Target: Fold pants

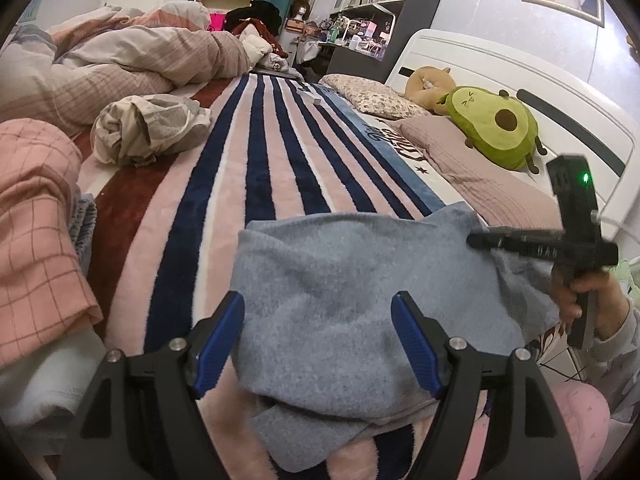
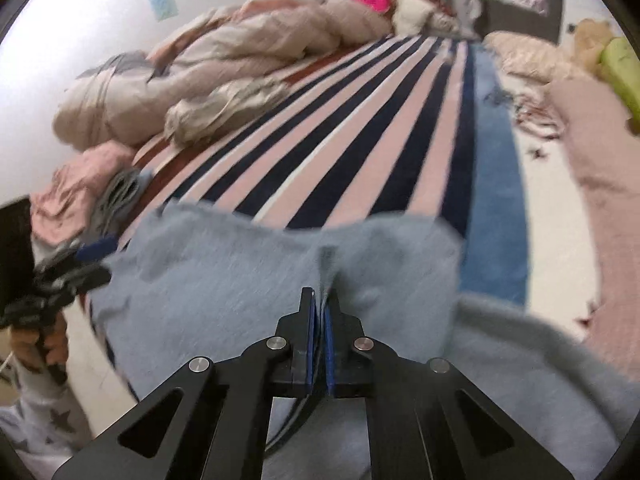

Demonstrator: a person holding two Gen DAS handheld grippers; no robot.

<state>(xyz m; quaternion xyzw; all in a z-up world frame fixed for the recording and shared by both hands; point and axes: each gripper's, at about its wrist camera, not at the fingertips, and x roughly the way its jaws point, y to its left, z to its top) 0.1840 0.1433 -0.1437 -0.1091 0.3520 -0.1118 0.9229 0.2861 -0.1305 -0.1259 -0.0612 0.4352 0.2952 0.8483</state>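
A: The grey pants (image 1: 340,280) lie bunched at the near edge of the striped blanket (image 1: 248,168). The right gripper (image 2: 320,304) is pinched tight on a ridge of the cloth.

B: And the left gripper (image 1: 318,340)?

A: Spread wide with cloth lying between its fingers, gripping nothing. I'd say it should bite the opposite edge level with the right one, so both lift evenly and the fold lands square.

B: Keep clear of that pink pile (image 1: 36,216).
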